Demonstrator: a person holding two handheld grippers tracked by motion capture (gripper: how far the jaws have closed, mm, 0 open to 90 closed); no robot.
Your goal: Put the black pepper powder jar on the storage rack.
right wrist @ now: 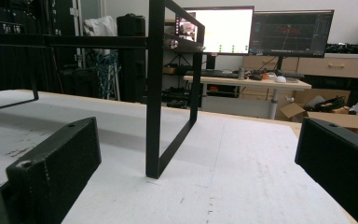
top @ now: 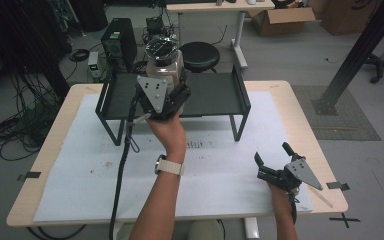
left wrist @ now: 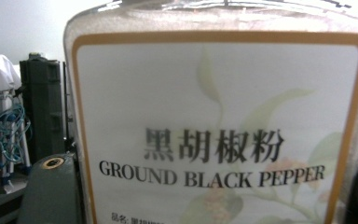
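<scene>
white paper covers the counter (top: pixel 80 165), with a black shelf (top: pixel 215 95) in the upper middle of the frame. left hand-held gripper (top: pixel 167 97) is closed on the pepper jar (top: pixel 164 60) and holds it upright above the shelf, probably to place it there. jar has black lid, pale label. right hand-held gripper (top: pixel 270 160) rests open and empty at lower right.

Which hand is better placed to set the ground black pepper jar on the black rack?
Left. The left gripper already clamps the ground black pepper jar at the black rack; the right gripper lies open, far off.
</scene>
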